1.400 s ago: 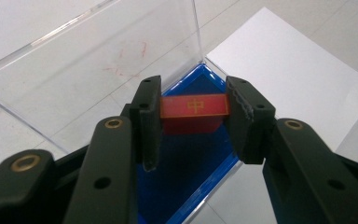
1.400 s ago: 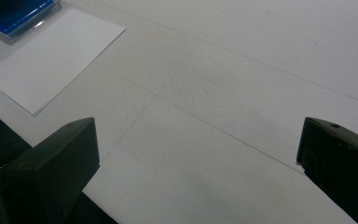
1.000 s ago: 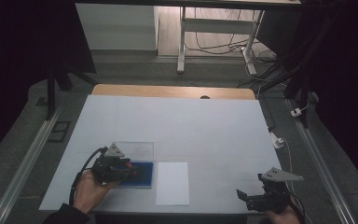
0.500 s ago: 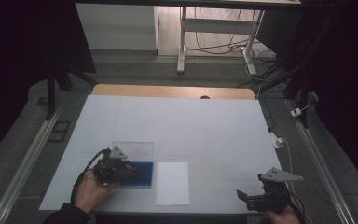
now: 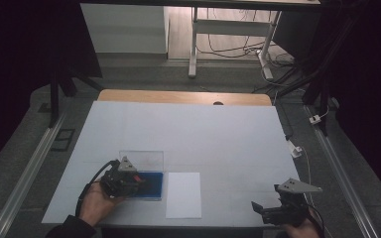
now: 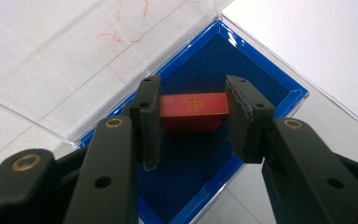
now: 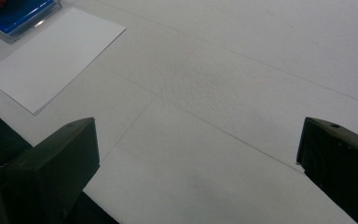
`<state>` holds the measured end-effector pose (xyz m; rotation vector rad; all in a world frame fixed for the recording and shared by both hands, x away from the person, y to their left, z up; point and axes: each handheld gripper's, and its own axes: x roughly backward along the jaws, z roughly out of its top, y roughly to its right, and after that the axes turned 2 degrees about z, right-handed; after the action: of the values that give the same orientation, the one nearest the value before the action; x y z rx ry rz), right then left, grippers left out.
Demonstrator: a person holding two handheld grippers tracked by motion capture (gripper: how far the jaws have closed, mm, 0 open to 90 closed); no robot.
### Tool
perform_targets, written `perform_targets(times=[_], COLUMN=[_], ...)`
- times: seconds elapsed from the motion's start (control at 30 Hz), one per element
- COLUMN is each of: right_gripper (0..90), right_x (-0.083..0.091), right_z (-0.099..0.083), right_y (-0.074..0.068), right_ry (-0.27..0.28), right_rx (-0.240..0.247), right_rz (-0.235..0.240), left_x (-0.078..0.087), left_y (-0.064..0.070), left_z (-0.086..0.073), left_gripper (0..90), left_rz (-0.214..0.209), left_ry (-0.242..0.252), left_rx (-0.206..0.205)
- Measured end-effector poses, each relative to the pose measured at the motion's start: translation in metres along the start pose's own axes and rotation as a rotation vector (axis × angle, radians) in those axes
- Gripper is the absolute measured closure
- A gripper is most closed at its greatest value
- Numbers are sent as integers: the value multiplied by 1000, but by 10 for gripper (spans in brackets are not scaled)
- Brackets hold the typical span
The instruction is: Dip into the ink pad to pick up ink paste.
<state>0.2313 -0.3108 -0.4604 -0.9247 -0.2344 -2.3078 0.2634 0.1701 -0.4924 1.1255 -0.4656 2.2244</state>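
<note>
In the high view, a white sheet covers the table (image 5: 188, 134), whose bare wooden edge shows at the far side. Near the left front corner lies a shallow square box (image 5: 149, 184) with a blue lining, and its clear plastic lid (image 5: 141, 159) lies open flat on the far side of it. The left gripper (image 5: 129, 182), held in the person's left hand (image 5: 95, 203), reaches into the box from the left. Just right of the box lies a flat rectangular sheet of white paper (image 5: 183, 194). The right gripper (image 5: 258, 208) sits near the front right edge of the table, well apart from the box. In the left gripper view, the two black jaws with ribbed pads are closed part-way onto the short ends of a small red rectangular block (image 6: 193, 111) bearing a gold character on its top face; the block is inside the box, over the matte dark blue lining (image 6: 191, 154), within the bright blue rim. In the right gripper view, the jaws stand wide apart with nothing between them, above the smooth white table cover; the paper and a corner of the blue box lie at the upper left
</note>
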Motion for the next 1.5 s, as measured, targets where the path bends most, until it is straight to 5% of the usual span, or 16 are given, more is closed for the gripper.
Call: perform_targets(times=[0.2,0.47,0.8,0.93,1.3,1.5], right_gripper=[0,0,0,0,0,0], right_x=[0,0,0,0,0,0], right_z=[0,0,0,0,0,0], right_y=[0,0,0,0,0,0], right_ry=[-3,0,-2,-2,2,1], right_rx=[2,3,1,3,-3,-4], right_rz=[-1,-1,-2,-2,-2,-2], left_x=[-1,-1,-1,-1,1,6], left_y=[6,-9,7,-5,-5,-6], left_z=[1,-5,-1,-4,-2,-1], left_gripper=[589,589,589,588,583,582], left_rz=[33,-56,39,-28,-28,-42], left_ry=[-3,22,5,19,18,62], left_rx=[-19,86,-5,74,46,52])
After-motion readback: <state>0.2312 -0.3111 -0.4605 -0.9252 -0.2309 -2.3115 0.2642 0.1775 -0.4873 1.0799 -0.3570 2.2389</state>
